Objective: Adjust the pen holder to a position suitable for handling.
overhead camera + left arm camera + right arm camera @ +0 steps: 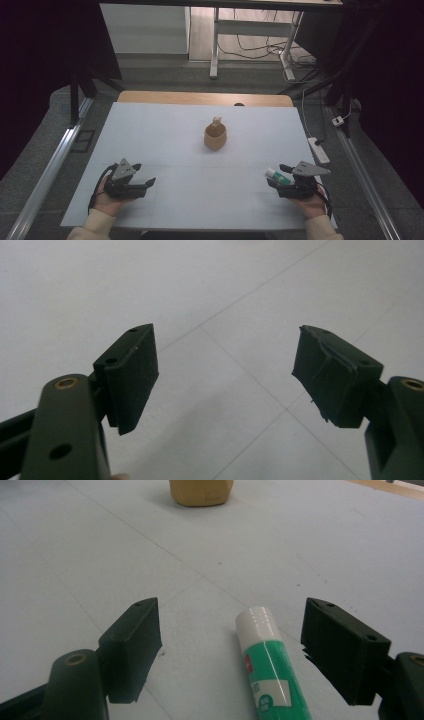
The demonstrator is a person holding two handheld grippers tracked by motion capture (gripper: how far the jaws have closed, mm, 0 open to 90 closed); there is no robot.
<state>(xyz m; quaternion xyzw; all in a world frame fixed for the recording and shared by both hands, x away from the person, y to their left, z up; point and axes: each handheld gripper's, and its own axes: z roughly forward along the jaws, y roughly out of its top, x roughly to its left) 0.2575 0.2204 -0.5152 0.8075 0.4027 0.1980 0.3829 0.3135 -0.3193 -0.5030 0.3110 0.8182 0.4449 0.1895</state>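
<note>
Right gripper (232, 650) I hold wide around the glue stick (267, 667) lying on the bench (165, 130); left gripper (225, 385) wide, empty; far off, a tan cup (215, 137) holds something pale.

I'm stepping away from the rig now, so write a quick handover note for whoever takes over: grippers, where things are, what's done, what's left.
Left gripper: open, nothing between its fingers, low over the near left of the white table.
Right gripper: open around the glue stick, not closed on it. The stick lies flat on the table between the fingers, white cap pointing away from the hand.
Tan cup: upright at the table's middle, something small sticking out of it, apart from both grippers.
Done: right gripper lined up on the stick.
Left: close on the stick and lift it; probably it goes to the cup.
</note>
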